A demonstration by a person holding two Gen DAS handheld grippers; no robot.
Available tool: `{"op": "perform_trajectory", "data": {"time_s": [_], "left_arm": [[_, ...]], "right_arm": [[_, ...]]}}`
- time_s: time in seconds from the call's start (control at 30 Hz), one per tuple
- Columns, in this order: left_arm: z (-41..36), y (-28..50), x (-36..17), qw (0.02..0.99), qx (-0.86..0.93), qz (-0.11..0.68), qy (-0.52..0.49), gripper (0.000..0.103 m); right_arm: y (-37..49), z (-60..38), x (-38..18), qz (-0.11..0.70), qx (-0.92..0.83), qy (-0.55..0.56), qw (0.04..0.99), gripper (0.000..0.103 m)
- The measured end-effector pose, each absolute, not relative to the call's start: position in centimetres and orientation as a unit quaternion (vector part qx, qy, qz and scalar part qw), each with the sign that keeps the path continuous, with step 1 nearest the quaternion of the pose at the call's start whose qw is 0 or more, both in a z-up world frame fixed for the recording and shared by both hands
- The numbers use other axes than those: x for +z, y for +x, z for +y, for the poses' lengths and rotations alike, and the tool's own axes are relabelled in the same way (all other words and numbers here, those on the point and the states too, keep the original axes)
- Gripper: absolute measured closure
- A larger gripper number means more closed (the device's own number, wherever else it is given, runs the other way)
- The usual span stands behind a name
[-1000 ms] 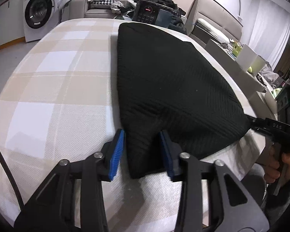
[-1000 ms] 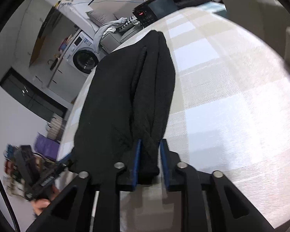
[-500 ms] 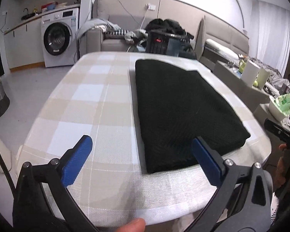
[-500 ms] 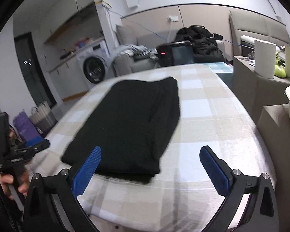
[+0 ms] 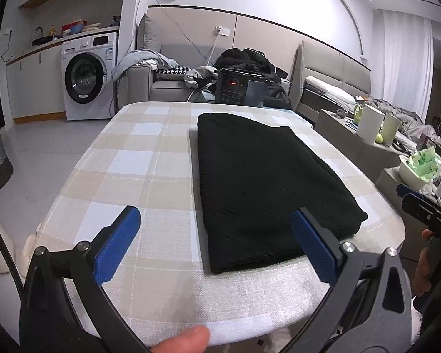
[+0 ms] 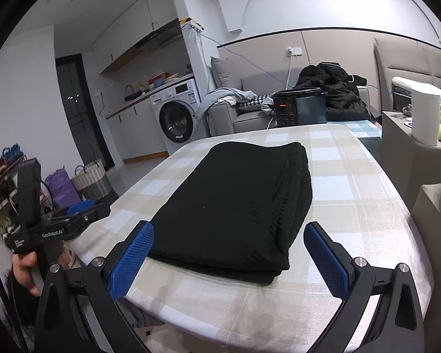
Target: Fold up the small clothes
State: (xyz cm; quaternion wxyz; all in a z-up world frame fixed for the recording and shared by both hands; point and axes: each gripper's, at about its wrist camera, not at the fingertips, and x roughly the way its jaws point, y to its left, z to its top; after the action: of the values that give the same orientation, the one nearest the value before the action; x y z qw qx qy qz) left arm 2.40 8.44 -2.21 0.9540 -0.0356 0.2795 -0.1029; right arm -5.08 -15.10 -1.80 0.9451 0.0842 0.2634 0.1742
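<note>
One folded black garment on the checked tabletop, both grippers empty.

The black knit garment lies folded near the tabletop's near edge. The left gripper and right gripper hover off that edge, fingers wide apart, clamping nothing. One black cooker stands beyond the far edge, its contents hidden.

Left gripper and right gripper, jaws wide apart, nothing between them.
</note>
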Motion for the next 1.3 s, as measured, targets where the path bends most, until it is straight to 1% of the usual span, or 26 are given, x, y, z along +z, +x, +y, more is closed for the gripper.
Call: {"op": "perform_trajectory", "data": {"time_s": [0.4, 1.3], "left_arm": [[6.9, 2.8, -2.9, 0.953, -0.105, 0.283, -0.007, 0.001], [5.5, 3.3, -3.4, 0.949, -0.125, 0.289, 0.002, 0.001]], "right_arm": [[-4.7, -14.4, -2.9, 0.273, 0.181, 0.083, 0.941, 0.000], [-4.8, -14.4, -3.0, 0.275, 0.181, 0.074, 0.941, 0.000]]}}
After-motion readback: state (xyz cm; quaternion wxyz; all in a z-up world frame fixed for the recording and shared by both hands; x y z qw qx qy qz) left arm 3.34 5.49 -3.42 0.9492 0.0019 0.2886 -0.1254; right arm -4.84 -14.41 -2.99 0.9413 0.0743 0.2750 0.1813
